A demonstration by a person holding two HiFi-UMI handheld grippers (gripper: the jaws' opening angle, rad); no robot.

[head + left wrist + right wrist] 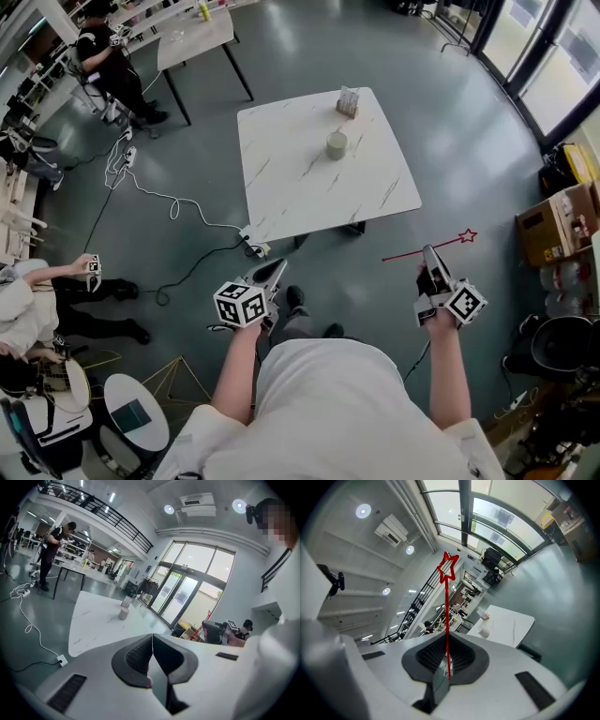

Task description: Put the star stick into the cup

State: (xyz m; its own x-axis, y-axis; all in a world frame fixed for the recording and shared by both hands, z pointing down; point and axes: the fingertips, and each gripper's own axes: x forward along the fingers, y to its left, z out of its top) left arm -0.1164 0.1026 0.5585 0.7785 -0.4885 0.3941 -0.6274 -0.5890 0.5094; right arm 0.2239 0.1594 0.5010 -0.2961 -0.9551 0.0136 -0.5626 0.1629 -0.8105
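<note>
Fingers (431,654) of the right gripper (446,660) are clenched on the red star stick (446,606), which runs between the ribbed pads, its outlined star at the far tip. Head view: right gripper (428,253) is held over the grey floor, off the near right corner of the white marble-patterned table (291,202); star stick (403,254) lies crosswise at the jaws, star toward the right. Pale cup (337,144) stands upright on the table's far half, well apart from the stick, with a small holder (348,102) beyond it near the far edge. Left gripper (152,644): fingers (138,656) pressed together, nothing between them. In the head view the left gripper (277,268) points at the table's near edge, above a white cable (173,202) on the floor.
</note>
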